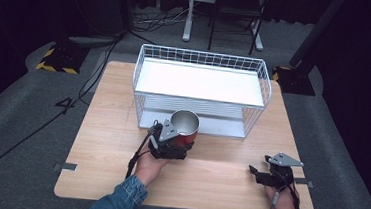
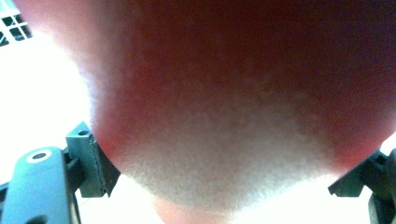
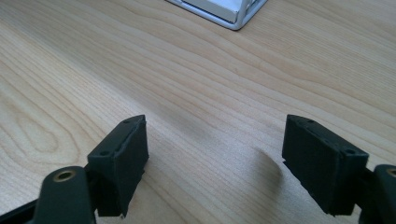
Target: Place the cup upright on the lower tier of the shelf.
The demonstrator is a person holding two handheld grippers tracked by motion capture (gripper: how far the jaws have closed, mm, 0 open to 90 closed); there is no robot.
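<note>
A red cup (image 1: 186,126) with a shiny metal inside stands upright just in front of the white wire rack (image 1: 203,57). My left gripper (image 1: 175,143) is shut on the cup from the near side. In the left gripper view the red cup wall (image 2: 243,84) is blurred and very close, and a jaw presses on each side of it. My right gripper (image 1: 255,171) rests low over the table's front right, open, with bare wood between its fingers (image 3: 121,158). It is well apart from the cup.
The wooden table (image 1: 106,128) carries the two-level wire rack at its back middle, with a white shelf on top. A corner of the rack (image 3: 231,14) lies ahead of the right gripper. A floor cable (image 1: 31,127) runs off left. Chair legs stand behind the table.
</note>
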